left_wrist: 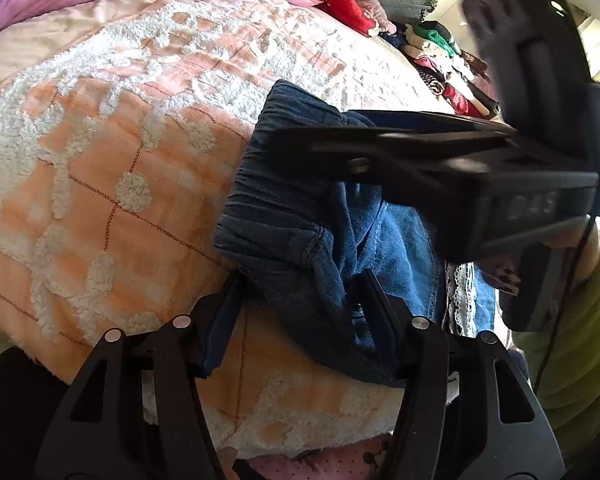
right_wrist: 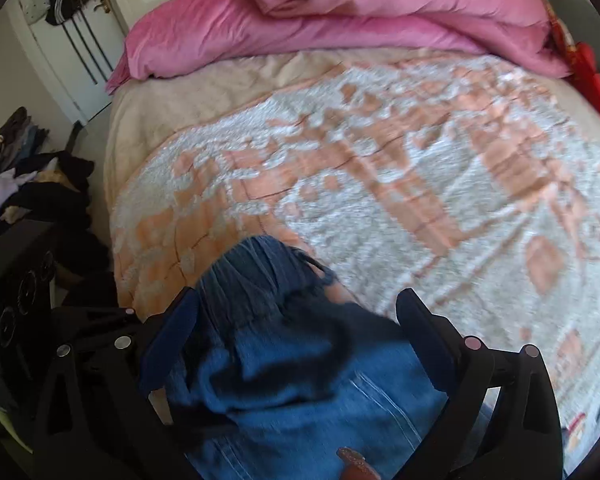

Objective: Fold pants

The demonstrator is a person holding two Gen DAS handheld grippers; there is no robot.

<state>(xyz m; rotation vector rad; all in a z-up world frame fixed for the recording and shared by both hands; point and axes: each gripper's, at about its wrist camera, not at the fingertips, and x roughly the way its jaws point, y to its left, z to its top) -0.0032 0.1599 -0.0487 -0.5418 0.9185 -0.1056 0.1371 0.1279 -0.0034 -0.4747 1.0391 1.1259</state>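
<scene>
Blue denim pants lie bunched at the near edge of the bed, elastic waistband toward the bed's middle. In the left wrist view my left gripper straddles the near corner of the waistband. Its right finger rests against the cloth, while a strip of blanket shows between the cloth and the left finger. My right gripper reaches in from the right, just above the pants. In the blurred right wrist view the right gripper stands wide open with the pants under and between its fingers, held by neither.
An orange and white fleecy blanket covers the bed. Pink pillows lie at its head. A pile of mixed clothes sits at the far side, and more clothes lie on the floor beside a white door. A green sleeve is at right.
</scene>
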